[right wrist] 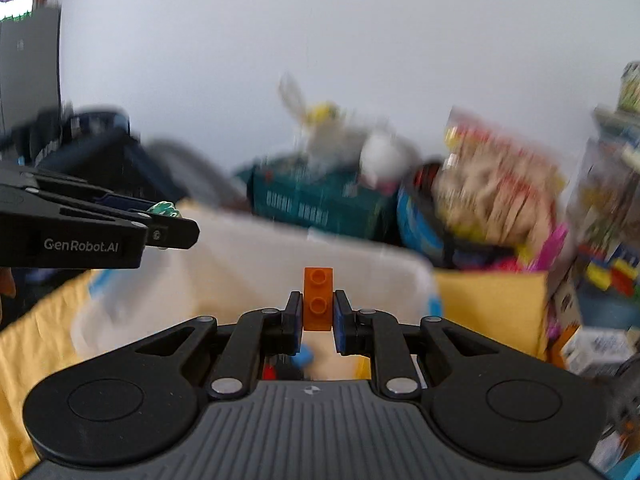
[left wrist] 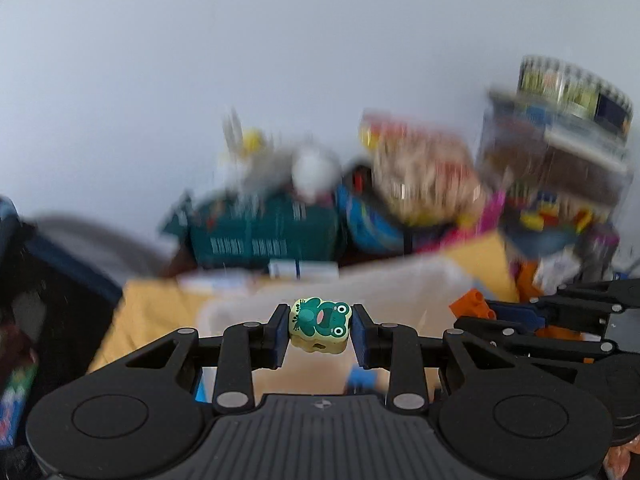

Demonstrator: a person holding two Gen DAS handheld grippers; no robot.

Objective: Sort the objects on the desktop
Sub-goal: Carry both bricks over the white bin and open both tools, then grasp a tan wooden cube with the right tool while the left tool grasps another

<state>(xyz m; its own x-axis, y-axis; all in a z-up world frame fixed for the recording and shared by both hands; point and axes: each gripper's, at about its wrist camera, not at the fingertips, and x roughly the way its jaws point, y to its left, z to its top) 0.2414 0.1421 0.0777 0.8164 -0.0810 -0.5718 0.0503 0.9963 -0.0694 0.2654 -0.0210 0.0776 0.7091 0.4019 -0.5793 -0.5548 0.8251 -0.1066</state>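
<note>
Two grippers up, both loaded. Left wrist cam first: my left gripper (left wrist: 320, 330) has its fingers pinched narrow on a frog eraser (left wrist: 320, 328), pale yellow block w/ a green frog face on top, blue pads touching both its sides. It's lifted off the desk, above a translucent white bin (left wrist: 248, 308) sitting on a yellow cloth (left wrist: 148, 312). Off to the right edge I see my right gripper (left wrist: 492, 312) from the side, orange brick (left wrist: 472, 306) poking out between its fingers. Background's motion-blurred: a dark green box (left wrist: 260, 228) w/ barcodes behind the bin, a snack bag (left wrist: 424, 176) right of it, stacked boxes far right, can't read any of them. Small blue piece (left wrist: 362, 380) down below the fingers.

Right wrist cam now: right gripper (right wrist: 318, 314) fingers narrow too, clamped on the orange brick (right wrist: 318, 298), two studs facing me, standing upright, top half sticking out past the fingertips. It's above the white bin (right wrist: 248, 264) as well, yellow cloth (right wrist: 488, 304) beyond it. Left gripper (right wrist: 168, 224) comes in from the left edge, side-on, "GenRobot.AI" on the body, a bit of green frog eraser (right wrist: 162, 208) showing at the tip. Green box (right wrist: 320, 200) and snack bag (right wrist: 492, 192) behind, all smeared.
</note>
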